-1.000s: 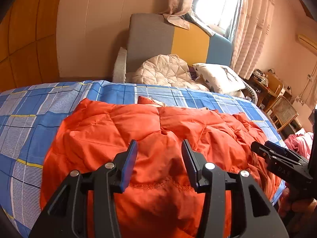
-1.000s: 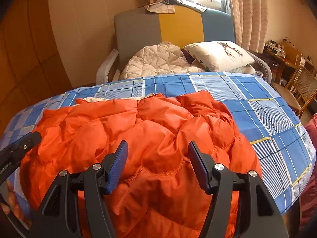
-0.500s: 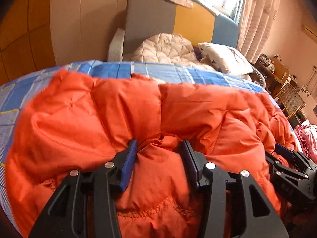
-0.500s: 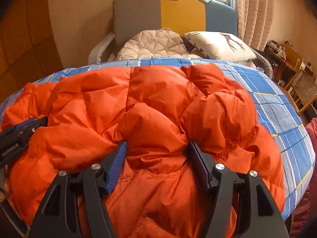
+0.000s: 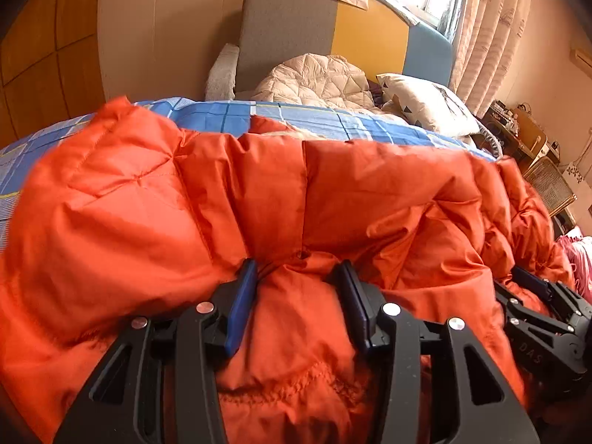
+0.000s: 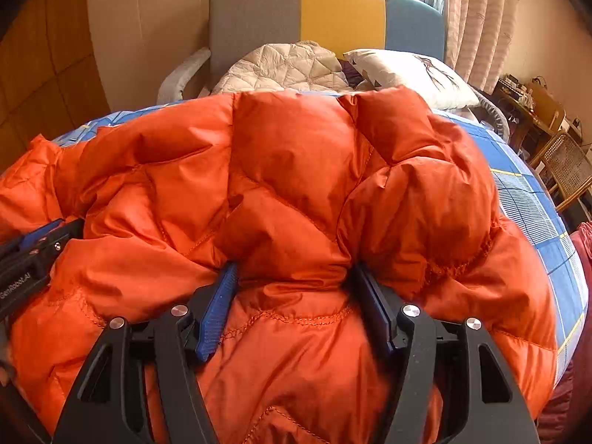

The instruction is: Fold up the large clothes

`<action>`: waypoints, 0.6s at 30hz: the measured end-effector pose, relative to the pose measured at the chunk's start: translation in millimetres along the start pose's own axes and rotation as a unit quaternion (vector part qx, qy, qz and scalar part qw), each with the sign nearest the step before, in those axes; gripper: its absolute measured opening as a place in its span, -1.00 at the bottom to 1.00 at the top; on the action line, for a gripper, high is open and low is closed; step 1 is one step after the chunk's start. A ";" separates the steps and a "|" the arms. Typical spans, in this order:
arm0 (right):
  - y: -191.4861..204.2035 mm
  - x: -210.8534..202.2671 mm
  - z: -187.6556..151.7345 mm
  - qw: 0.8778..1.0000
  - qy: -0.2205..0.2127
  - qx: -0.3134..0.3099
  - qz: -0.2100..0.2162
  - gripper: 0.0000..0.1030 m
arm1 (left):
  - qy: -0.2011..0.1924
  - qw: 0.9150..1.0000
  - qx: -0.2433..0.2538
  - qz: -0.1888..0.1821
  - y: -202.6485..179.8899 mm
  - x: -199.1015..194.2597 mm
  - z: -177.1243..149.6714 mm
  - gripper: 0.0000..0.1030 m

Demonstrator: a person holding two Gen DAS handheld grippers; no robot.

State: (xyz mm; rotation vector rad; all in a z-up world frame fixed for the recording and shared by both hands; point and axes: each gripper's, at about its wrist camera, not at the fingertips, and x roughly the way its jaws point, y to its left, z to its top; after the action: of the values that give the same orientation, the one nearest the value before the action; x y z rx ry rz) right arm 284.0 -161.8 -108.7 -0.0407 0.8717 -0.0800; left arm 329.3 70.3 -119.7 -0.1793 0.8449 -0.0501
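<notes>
Your left tool is pushed into the orange down jacket, its two blue-padded fingers spread wide with a puffed fold of the quilted fabric bulging between them; the pads touch the fabric on either side, but the jaws are not pressed together. Your right tool sits the same way in its own view: fingers held apart, a thick ridge of the jacket and its stitched hem seam filling the gap. From the left wrist you can see the right tool at the far right edge, buried against the jacket's bunched side. From the right wrist the left tool shows at the left edge, likewise against the fabric. The jacket lies heaped on the bed, over a blue checked bedsheet that shows beyond it and to the right. Behind the bed stands a grey, yellow and blue headboard, with a cream quilted garment and a white pillow in front of it. Curtains hang at the window, and a cane chair stands at the right.
</notes>
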 end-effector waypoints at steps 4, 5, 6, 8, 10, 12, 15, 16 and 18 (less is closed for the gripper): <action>-4.1 -19.8 -3.3 1.000 -0.010 0.012 0.019 0.39 | -0.027 1.000 -0.011 -0.001 0.5 -29.7 -4.7 0.03; -4.9 -25.5 -5.6 1.000 -0.014 0.013 0.022 0.42 | -0.034 0.999 -0.008 0.000 -0.3 -37.0 -7.1 0.03; -6.0 -32.9 -8.9 0.999 -0.018 0.017 0.028 0.42 | -0.037 0.999 -0.007 -0.003 -0.4 -42.8 -9.1 0.03; -9.6 -43.4 -14.9 0.999 -0.023 0.026 0.039 0.42 | -0.045 0.999 -0.002 -0.003 -1.7 -54.5 -14.3 0.03; -16.4 -56.4 -22.2 0.998 -0.028 0.039 0.049 0.42 | -0.050 0.999 0.002 -0.003 -3.0 -63.6 -21.1 0.04; -26.1 -70.2 -32.2 0.996 -0.030 0.055 0.062 0.42 | -0.053 0.999 0.002 -0.004 -2.6 -74.5 -30.4 0.05; -46.6 -86.6 -48.1 0.992 -0.028 0.090 0.082 0.42 | -0.058 0.998 -0.001 -0.010 2.0 -88.9 -45.0 0.07; -53.8 -90.6 -53.6 0.991 -0.025 0.102 0.087 0.42 | -0.060 0.998 -0.004 -0.011 4.6 -92.7 -50.0 0.09; -71.9 -97.2 -69.8 0.985 -0.015 0.137 0.100 0.42 | -0.060 0.998 -0.010 -0.014 9.7 -99.1 -59.7 0.10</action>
State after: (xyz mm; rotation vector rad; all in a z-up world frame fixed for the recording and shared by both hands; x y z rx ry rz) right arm 164.4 -225.2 -74.5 0.3023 0.8250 -0.0118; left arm 218.7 83.1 -86.9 -0.2100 0.7232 -0.0562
